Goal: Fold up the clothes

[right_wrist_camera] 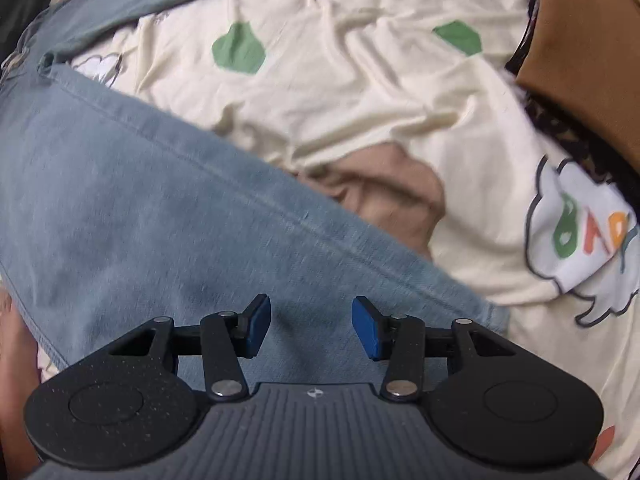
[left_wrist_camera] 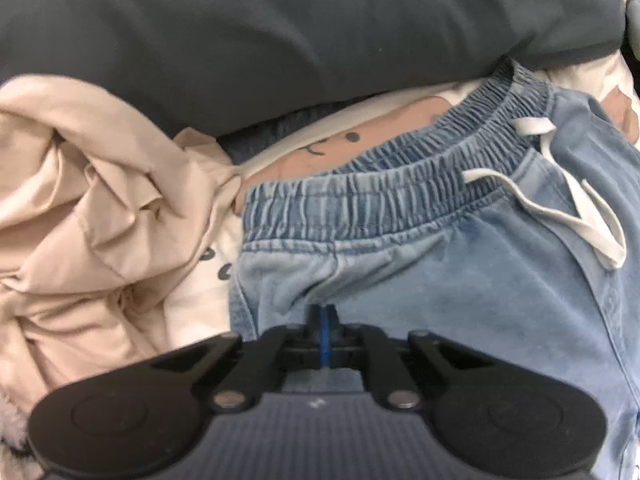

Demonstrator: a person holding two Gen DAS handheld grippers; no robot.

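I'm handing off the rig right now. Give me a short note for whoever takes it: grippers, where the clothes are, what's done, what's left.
Left gripper: shut, pinching the light blue denim pants just below their elastic waistband with the white drawstring.
Right gripper: open, above a denim pant leg, holding nothing.
The pants lie on a cream printed bedsheet. A crumpled beige garment lies left of the waistband, a dark grey fabric beyond it.
Done: waist end gripped.
Left: likely grip the leg with the right gripper, fold the pants; the beige garment looks unfolded.
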